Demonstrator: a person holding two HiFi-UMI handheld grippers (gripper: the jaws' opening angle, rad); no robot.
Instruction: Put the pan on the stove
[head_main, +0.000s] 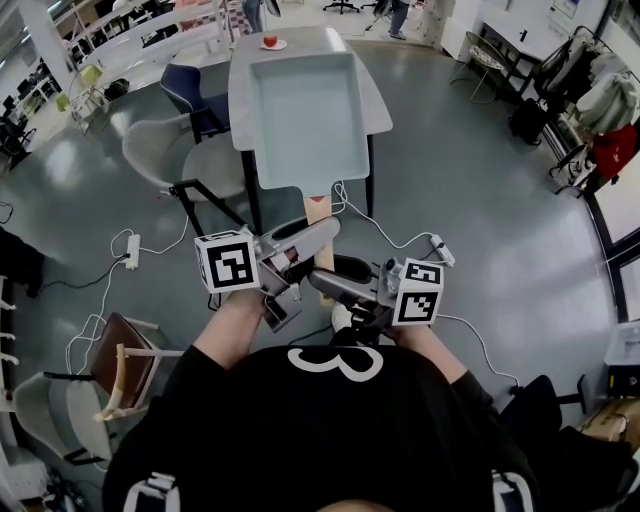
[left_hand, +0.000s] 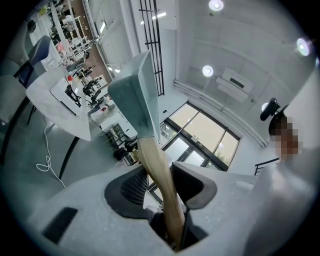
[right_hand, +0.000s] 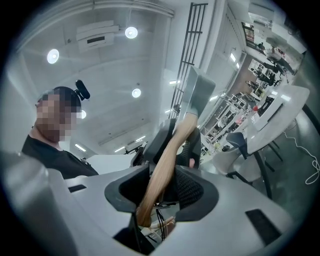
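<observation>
The square pan (head_main: 305, 115) is up in the air, tilted, its pale tray hiding much of the table (head_main: 240, 95) from my head view. Its wooden handle (head_main: 322, 225) runs back toward me. My left gripper (left_hand: 161, 186) is clamped on that handle, and my right gripper (right_hand: 159, 192) is clamped on it nearer its end. A small plate (head_main: 272, 44) with something red sits at the table's far edge.
</observation>
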